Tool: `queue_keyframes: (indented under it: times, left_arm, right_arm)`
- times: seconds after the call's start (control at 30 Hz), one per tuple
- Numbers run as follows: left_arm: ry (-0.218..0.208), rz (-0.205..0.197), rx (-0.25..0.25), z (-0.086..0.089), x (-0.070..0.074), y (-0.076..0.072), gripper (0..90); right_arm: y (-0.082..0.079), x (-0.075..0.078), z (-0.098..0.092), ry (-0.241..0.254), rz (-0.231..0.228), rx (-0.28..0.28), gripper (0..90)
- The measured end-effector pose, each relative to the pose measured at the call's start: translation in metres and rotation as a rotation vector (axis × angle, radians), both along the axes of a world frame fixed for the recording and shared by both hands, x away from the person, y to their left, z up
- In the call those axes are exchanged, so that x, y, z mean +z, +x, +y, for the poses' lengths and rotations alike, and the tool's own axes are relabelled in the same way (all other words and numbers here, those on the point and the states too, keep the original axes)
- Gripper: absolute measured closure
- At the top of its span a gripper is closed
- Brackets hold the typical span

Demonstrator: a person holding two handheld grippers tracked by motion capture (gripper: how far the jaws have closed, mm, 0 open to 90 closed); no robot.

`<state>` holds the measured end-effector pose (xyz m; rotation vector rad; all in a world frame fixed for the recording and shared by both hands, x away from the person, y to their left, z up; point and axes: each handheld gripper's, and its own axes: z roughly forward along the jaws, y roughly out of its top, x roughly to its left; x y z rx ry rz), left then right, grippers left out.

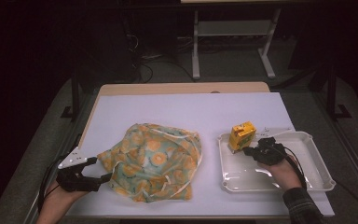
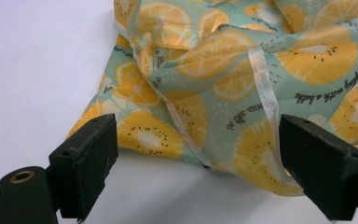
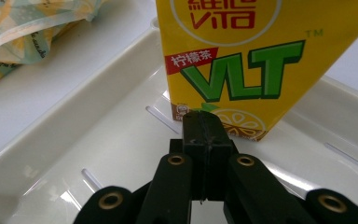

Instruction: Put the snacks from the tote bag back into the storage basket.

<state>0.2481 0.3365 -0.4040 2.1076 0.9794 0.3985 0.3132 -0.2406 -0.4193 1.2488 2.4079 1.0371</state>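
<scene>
A crumpled teal cloth bag with an orange-slice print (image 1: 154, 161) (image 2: 242, 79) lies on the white table cover, left of centre. My left gripper (image 1: 98, 170) (image 2: 198, 163) stands open at the bag's left corner, its jaws on either side of the lower hem without closing on it. A yellow lemon-tea carton (image 1: 241, 135) (image 3: 256, 60) stands upright in the far left corner of a white plastic tray (image 1: 307, 179) (image 3: 98, 154). My right gripper (image 1: 247, 150) (image 3: 205, 128) is shut with nothing held, its tips just in front of the carton's base.
The white cover (image 1: 186, 109) spreads over a wooden table whose far edge (image 1: 182, 87) shows behind it. A corner of the bag (image 3: 23, 28) lies outside the tray's left wall. Table legs and cables sit on the floor beyond.
</scene>
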Motion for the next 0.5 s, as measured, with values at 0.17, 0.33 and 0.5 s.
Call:
queue_keyframes:
  times: [0.17,0.33,0.5]
  left_arm:
    - [-0.006,-0.010,0.003,0.002,0.003,-0.001,12.9]
    - [-0.002,-0.008,0.014,0.006,0.005,-0.004,12.9]
    - [-0.010,-0.007,0.030,0.011,0.003,-0.007,12.9]
  right_arm:
    - [0.005,-0.001,0.003,-0.004,0.002,0.002,89.7]
    - [0.009,-0.002,0.005,-0.010,0.002,0.005,89.7]
    - [0.011,-0.002,0.006,-0.013,0.011,0.001,89.7]
